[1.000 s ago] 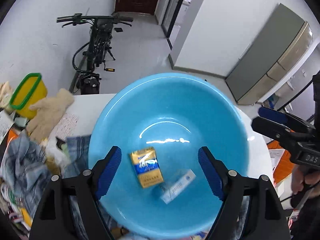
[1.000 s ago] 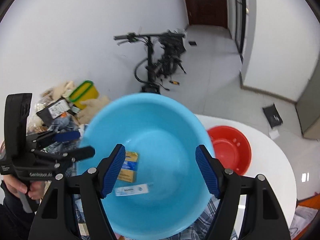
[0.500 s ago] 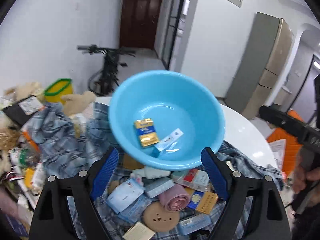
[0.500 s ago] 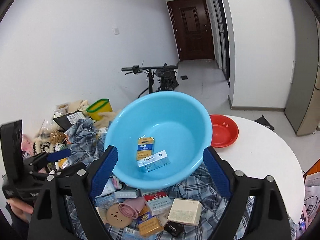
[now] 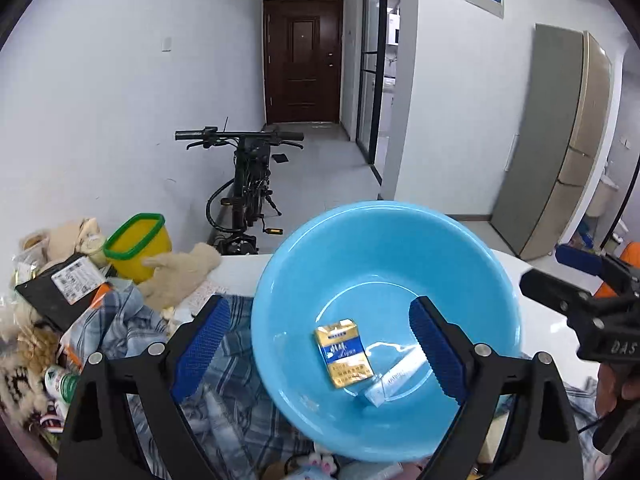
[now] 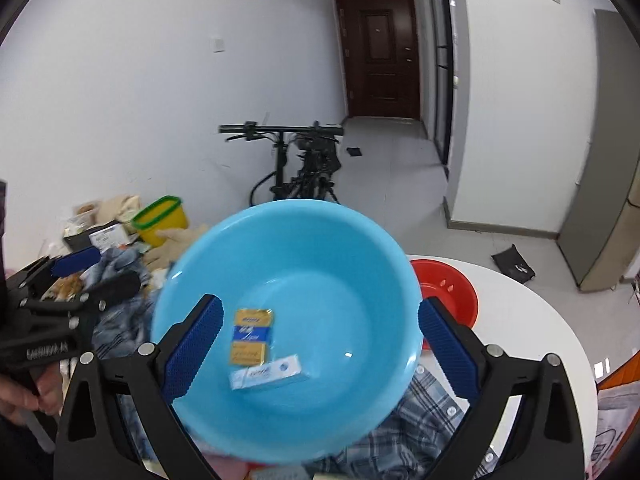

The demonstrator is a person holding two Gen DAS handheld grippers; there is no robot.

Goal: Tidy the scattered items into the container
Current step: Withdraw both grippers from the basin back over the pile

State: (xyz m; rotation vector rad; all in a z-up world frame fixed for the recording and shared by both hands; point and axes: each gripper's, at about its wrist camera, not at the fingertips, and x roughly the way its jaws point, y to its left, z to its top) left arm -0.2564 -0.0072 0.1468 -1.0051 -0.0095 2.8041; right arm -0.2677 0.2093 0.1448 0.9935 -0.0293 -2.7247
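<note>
Both the left gripper [image 5: 316,348] and right gripper [image 6: 318,344] hung released, empty. Centre frame, the gold box [image 6: 251,337] in the blue basin [image 6: 340,240] looked light, stiff, probably pinchable across its narrow sides.

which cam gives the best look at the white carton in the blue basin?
Right wrist. The white carton lies fully exposed there, just below the gold pack in the blue basin. From the left wrist the carton is partly hidden behind the left claw's right finger.
</note>
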